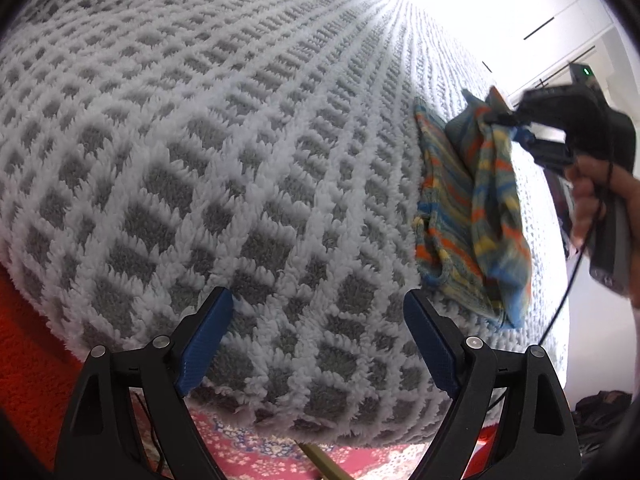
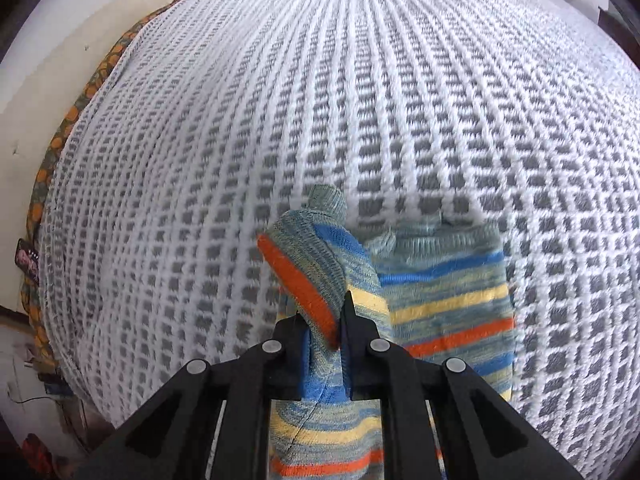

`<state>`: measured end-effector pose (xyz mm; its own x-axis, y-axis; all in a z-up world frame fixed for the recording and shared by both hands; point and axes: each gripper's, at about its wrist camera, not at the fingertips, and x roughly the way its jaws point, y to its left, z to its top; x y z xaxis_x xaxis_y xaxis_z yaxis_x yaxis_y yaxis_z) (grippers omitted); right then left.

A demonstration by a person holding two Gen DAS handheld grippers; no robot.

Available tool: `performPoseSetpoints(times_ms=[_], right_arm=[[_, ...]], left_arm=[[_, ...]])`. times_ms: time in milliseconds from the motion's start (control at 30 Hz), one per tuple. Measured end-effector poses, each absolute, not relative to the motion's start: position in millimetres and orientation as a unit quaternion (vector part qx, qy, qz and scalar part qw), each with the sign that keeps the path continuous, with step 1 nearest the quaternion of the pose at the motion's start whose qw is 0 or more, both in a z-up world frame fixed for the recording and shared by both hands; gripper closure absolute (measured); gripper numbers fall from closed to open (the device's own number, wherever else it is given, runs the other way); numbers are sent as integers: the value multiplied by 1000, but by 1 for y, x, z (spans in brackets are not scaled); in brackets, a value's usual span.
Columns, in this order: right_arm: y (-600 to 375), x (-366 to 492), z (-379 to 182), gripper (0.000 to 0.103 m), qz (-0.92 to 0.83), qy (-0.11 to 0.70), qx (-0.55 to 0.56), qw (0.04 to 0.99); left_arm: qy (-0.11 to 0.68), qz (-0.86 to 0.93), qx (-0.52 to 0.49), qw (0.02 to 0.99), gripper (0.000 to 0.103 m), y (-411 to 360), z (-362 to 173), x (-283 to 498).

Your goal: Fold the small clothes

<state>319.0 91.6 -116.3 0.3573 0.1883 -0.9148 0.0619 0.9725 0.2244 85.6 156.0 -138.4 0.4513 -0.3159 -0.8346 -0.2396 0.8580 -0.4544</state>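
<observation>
Right gripper point(image 2: 326, 320): black fingers point(image 2: 352, 320) closed on a bunched fold of striped knit garment point(image 2: 448, 300), blue, yellow, orange and grey-green. Rest of garment lies flat on white-and-grey waffle blanket point(image 2: 360, 100) covering bed. Orange-patterned sheet point(image 2: 68, 120) edges blanket at left.

Left hand-held gripper point(image 1: 318, 346) agape, right hand-held gripper point(image 2: 325, 320) clamped.
</observation>
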Motion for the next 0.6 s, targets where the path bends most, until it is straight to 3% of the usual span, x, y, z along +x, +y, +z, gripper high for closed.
performPoseSetpoints(times_ms=[33,100,133,167,300,467,600], right_arm=[[97,326,-118,87,34,571,105,814],[111,345,-135,69,53,606,91,788],[119,350,-149,46,74,630,93,768],[122,353,-157,41,98,645,113,749],[93,333,-123,41,159,601,203,756],[54,273,-72,39,197,560,81,800],[33,202,-81,38,191,551,9,812]], left_arm=[[523,-24,-265,810,15,157,-139,87],[523,-24,-266,810,15,157,-139,87],[522,-23,-267,810,15,158,-139,87],[521,-23,-268,810,15,158,-139,86],[517,-25,-269,812,15,161,-139,84],[518,-21,-247,819,15,155,-136,84],[520,-15,-231,822,15,149,-137,84]])
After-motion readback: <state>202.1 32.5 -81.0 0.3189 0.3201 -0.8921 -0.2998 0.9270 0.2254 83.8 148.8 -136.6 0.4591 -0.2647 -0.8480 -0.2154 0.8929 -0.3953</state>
